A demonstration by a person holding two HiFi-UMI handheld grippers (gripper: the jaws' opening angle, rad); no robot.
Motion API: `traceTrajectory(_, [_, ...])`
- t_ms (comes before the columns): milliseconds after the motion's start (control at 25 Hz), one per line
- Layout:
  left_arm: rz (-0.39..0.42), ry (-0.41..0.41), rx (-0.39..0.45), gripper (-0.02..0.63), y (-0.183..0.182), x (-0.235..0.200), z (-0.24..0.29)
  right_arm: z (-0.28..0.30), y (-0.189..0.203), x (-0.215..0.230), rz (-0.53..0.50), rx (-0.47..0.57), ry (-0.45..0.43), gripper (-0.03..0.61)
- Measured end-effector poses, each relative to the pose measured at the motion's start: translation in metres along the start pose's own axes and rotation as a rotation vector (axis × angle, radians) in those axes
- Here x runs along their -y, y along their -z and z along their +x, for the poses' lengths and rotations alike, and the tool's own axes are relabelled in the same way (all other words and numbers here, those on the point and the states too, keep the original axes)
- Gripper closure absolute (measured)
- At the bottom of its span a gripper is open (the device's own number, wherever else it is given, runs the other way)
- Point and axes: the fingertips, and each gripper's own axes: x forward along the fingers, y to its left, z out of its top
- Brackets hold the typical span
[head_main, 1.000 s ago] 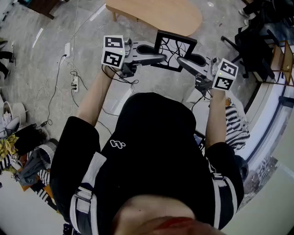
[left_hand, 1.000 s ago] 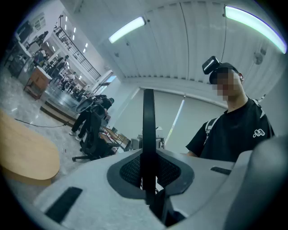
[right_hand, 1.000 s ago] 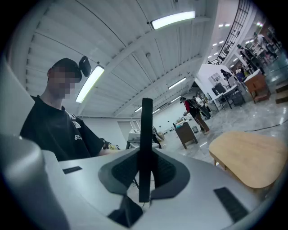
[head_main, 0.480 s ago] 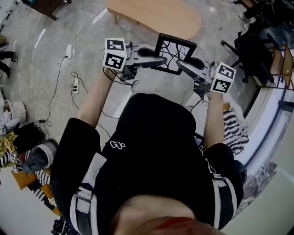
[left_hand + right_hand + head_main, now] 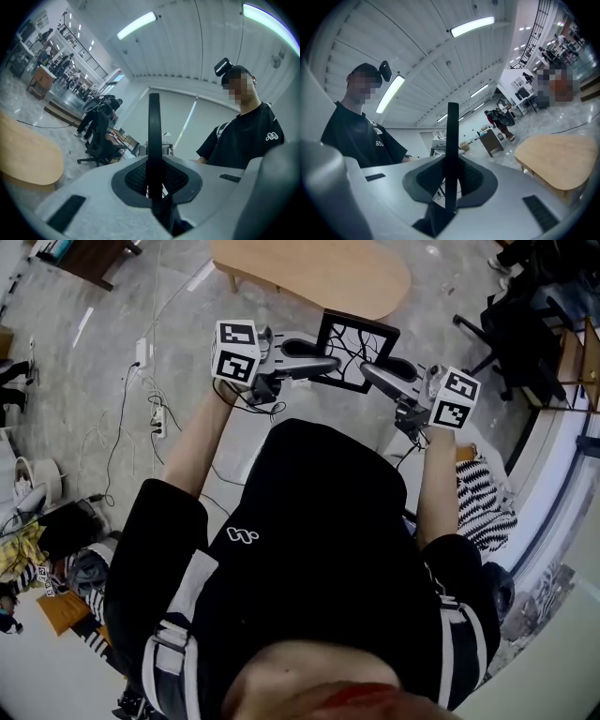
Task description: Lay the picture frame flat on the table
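Observation:
A black picture frame (image 5: 354, 348) with a white branch drawing hangs in the air in front of the person, tilted and held by its two side edges. My left gripper (image 5: 330, 360) is shut on its left edge and my right gripper (image 5: 370, 371) is shut on its right edge. The left gripper view shows the frame (image 5: 154, 136) edge-on as a thin black upright strip between the pads of the left gripper (image 5: 154, 180). It stands the same way in the right gripper view, the frame (image 5: 452, 140) clamped in the right gripper (image 5: 451, 183). The oval wooden table (image 5: 309, 273) lies just beyond the frame.
A black office chair (image 5: 525, 324) and a shelf stand at the right. Cables and a power strip (image 5: 150, 409) run over the floor at the left. A striped cloth (image 5: 483, 502) lies at the right, and clothes and clutter (image 5: 37, 549) at the lower left.
Both grippers and the frame stay almost where they were; only the camera's view of the floor has shifted a little. The grip on both edges is unchanged.

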Motion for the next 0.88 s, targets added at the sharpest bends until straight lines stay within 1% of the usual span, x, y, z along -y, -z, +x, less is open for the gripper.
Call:
traceTrajectory(120, [-0.020,0.015,0.009,0.574,0.0004,0.0007,-0.0007,0.0007,-0.0001,-0.0017,0.018,-0.010,0.019,0.512])
traceTrajectory(240, [-0.018,0.041,0.019,0.574,0.0014,0.0003,-0.0001,0.0003,0.0005,-0.0024,0.015,-0.022,0.048,0.512])
traceTrajectory(360, [-0.015,0.041,0.030,0.574,0.0025,0.0008,0.0003,-0.0001,0.0007,-0.0034,0.020,-0.030,0.060,0.512])
traceTrajectory(560, [-0.007,-0.025,0.013,0.574,-0.0003,0.0037,-0.0026,0.0028,-0.0010,-0.0047,0.001,0.002,0.009,0.512])
traceTrajectory(720, [-0.011,-0.092,-0.013,0.574,0.0018,0.0047,-0.0014,0.0007,-0.0004,-0.0039,0.021,0.045,-0.039,0.512])
traceTrajectory(880, [-0.039,-0.160,0.012,0.574,-0.0027,0.0038,0.0000,-0.0005,-0.0034,-0.0045,0.045,0.076,-0.073,0.513])
